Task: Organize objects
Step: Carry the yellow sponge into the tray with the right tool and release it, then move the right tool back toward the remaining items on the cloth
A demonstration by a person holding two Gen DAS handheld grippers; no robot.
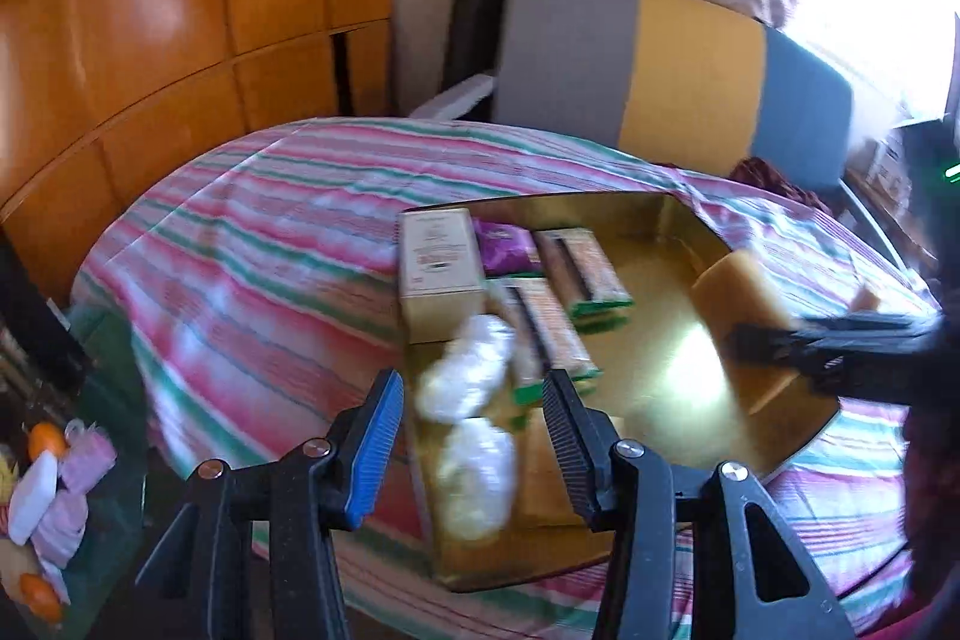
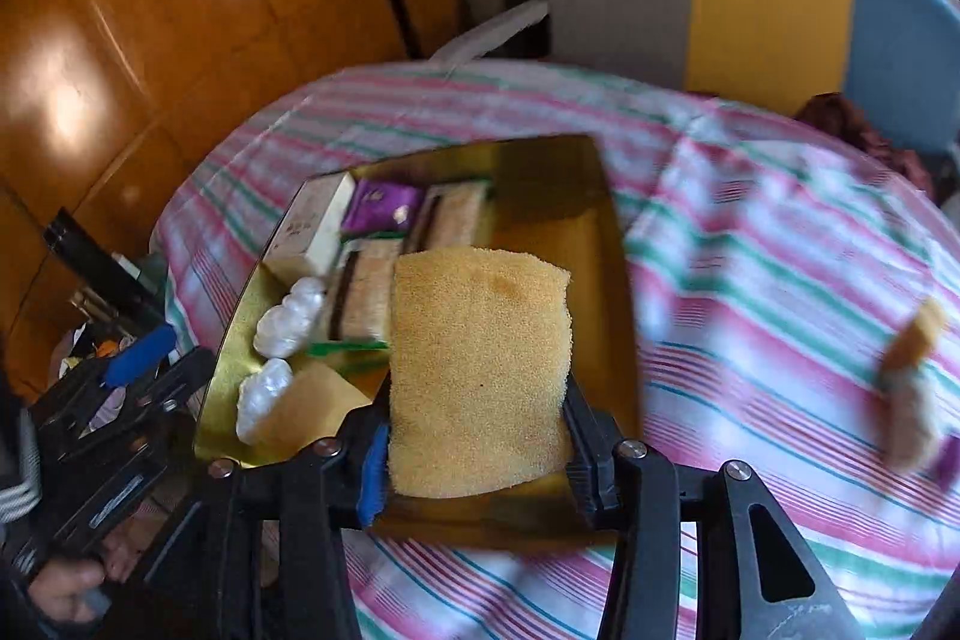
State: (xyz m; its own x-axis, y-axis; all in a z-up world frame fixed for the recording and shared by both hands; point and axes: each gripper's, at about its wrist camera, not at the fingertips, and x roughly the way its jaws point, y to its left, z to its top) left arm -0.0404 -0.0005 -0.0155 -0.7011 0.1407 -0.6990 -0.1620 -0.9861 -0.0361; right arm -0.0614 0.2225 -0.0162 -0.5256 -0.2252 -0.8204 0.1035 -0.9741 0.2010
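A gold tray [image 1: 672, 220] lies on the striped bed [image 1: 252, 232]. It holds a cream box [image 1: 441, 274], a purple packet [image 1: 507, 250], snack bars [image 1: 585, 274], two white wrapped bundles [image 1: 474, 370] and a flat sponge [image 1: 546, 478]. My left gripper [image 1: 471, 460] is open above the tray's near left end, over the bundles. My right gripper [image 2: 474, 454] is shut on a yellow sponge [image 2: 480, 370] and holds it above the tray [image 2: 618, 280]; it also shows in the left wrist view [image 1: 744, 292].
Another sponge piece [image 2: 912, 340] lies on the bedcover at the right. A grey, yellow and blue headboard [image 1: 660, 76] stands behind the bed. Orange wooden wardrobes [image 1: 180, 10] are at the left. A side table with small items [image 1: 48, 496] is at the lower left.
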